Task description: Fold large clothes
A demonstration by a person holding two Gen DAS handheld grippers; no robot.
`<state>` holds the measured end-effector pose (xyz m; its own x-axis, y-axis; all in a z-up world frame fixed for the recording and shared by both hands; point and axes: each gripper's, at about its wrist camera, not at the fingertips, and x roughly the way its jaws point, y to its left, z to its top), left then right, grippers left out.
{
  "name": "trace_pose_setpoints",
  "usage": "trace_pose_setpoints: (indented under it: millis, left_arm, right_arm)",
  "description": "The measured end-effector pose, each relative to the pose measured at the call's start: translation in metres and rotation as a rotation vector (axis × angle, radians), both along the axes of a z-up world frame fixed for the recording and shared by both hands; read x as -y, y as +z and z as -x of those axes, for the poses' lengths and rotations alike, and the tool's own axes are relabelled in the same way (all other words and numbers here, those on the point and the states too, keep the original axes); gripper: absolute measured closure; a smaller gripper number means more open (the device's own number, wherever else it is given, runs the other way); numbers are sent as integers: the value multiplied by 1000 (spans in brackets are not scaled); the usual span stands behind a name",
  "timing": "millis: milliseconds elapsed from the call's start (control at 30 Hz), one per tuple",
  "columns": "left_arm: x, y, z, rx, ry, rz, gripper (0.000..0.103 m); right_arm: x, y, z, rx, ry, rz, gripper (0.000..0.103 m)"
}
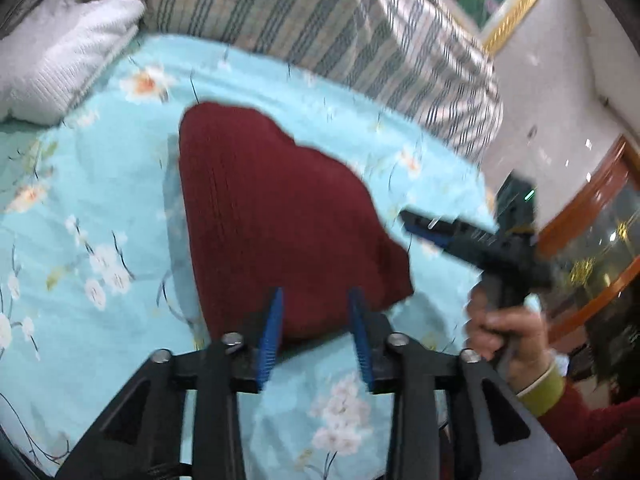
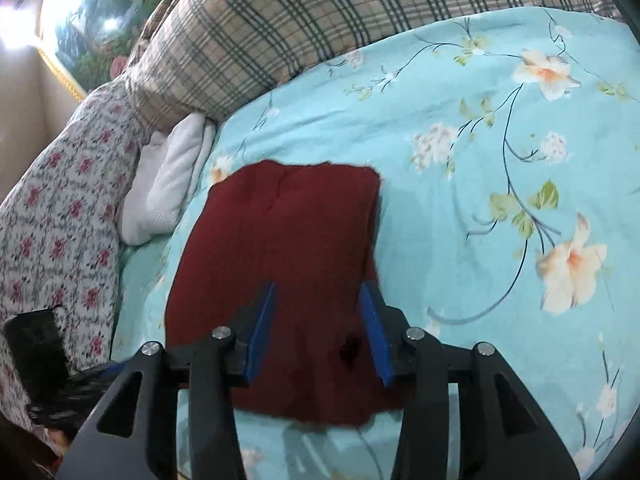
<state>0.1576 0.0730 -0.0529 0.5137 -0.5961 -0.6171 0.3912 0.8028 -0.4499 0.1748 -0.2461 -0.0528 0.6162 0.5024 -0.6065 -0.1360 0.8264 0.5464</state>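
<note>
The dark red knit garment [image 2: 280,264] lies folded into a compact bundle on the bed [image 2: 480,160], on the light blue floral cover, near a white pillow [image 2: 168,184] and short of the plaid bedding [image 2: 280,32] at the far side.

Findings:

1. Left gripper [image 1: 316,300]: I read its jaws as parted, with nothing between them. The blue pads frame the near edge of the garment; whether they touch the cloth I cannot tell, as the view is blurred.

2. Right gripper [image 2: 320,292]: jaws likewise parted and holding nothing, poised over the near part of the bundle. From the left wrist view, this tool stands off the garment's right side, gripped by the person's hand [image 1: 508,336].

3. Handling judgement: the fabric looks like a ribbed knit, thick, soft and limp. I expect it to sag and stretch if lifted by 1 point, and the layers to slide apart if only the top one is pinched. It appears light and in no way fragile. Friction against the pads should be good.

4. Where to take hold: I would pinch at the 2 near corners, 1 per gripper, biting through all layers at the edge so the bundle moves as a unit.

5. Progress judgement: folding appears well advanced, though the outline seen from the left wrist is uneven.
</note>
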Motion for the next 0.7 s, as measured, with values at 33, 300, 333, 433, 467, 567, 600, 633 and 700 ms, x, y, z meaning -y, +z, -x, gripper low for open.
trace_pose_setpoints:
  millis: [33,300,333,433,467,567,600,633,700]
  left_arm:
    - [-2,2,-3,0,16,3,59]
    - [7,-40,-48,-117,128,-128,57]
    - [11,-45,-49,-119,125,-156,52]
    - [18,-59,-49,-131,115,-191,50]
    - [19,-60,-49,-130,115,-192,50]
    - [17,-62,-50,-136,116,-181,50]
    - [13,-62,-49,-136,115,-180,50]
    - [13,-63,-49,-137,115,-180,50]
    - [14,-62,-48,-135,117,-187,50]
  right_arm:
    - [0,-3,-7,-14,0,-6,58]
    - [-19,-25,-40,-77,39,-13,94]
    - [-19,-25,-39,-73,28,5,94]
    - [-22,-38,-45,-121,51,36,93]
    - [-20,-36,-45,-117,46,40,92]
    - [-18,-6,-29,-32,-22,119,87]
    - [-19,6,-21,21,-21,132,87]
    - [-23,17,-17,63,1,130,87]
    - [-37,22,-15,68,82,124,87]
